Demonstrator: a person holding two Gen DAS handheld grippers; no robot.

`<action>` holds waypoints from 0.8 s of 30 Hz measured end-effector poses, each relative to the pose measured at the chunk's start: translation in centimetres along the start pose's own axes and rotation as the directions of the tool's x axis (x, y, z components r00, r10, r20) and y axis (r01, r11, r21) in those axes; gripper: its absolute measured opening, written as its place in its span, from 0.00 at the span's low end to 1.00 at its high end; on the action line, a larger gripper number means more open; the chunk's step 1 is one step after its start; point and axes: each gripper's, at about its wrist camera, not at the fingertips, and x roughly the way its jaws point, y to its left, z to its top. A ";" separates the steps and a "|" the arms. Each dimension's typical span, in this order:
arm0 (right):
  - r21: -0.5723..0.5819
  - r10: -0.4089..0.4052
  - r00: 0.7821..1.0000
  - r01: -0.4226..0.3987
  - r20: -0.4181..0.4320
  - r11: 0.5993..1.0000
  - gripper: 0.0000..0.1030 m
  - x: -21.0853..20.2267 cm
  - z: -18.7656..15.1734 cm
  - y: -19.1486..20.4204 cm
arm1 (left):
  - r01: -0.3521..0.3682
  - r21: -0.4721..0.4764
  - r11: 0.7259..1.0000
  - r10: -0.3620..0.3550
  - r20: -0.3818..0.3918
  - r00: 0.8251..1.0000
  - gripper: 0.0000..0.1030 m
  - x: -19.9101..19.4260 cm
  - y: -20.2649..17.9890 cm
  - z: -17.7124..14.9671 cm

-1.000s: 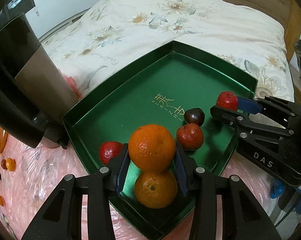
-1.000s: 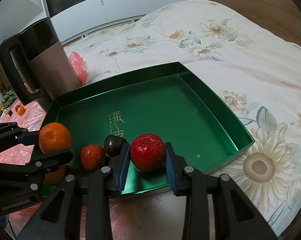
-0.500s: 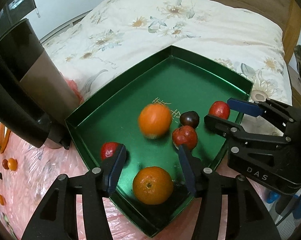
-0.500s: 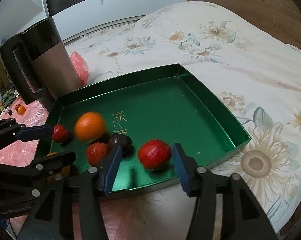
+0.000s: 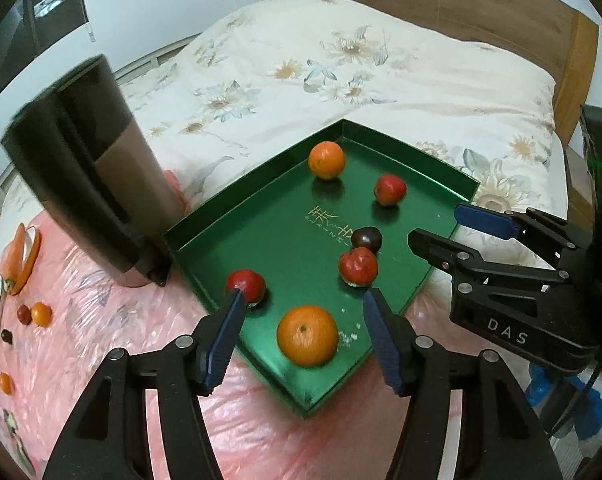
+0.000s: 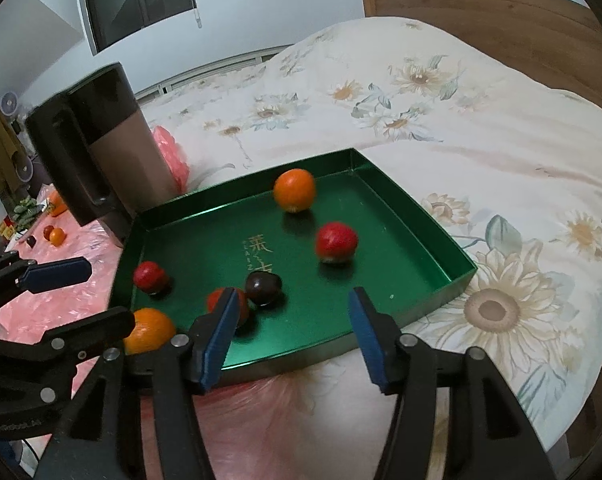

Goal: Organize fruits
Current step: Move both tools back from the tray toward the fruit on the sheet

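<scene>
Green tray (image 5: 429, 156) holds six fruits: two oranges, three red ones, one dark. The near orange (image 6: 148, 330) is half hidden behind the left claw (image 5: 305, 318) in the right view; a red fruit (image 6: 227, 305) sits behind a claw pad. Both claws, the right claw (image 6: 291, 318) too, are opening and grip nothing. The tray's right half lies open, beside a tall jug (image 5: 89, 168).
</scene>
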 end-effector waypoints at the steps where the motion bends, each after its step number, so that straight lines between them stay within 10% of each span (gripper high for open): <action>1: 0.007 0.001 1.000 -0.001 0.006 1.000 0.85 -0.5 -0.1 0.2 | 0.001 -0.003 1.000 -0.001 0.004 1.000 0.54 -0.5 0.1 -0.2; 24: 0.025 0.031 0.998 -0.032 0.048 0.999 1.00 -8.3 -4.2 6.2 | -0.072 -0.093 0.993 0.082 0.113 0.990 0.58 -9.7 4.7 -7.2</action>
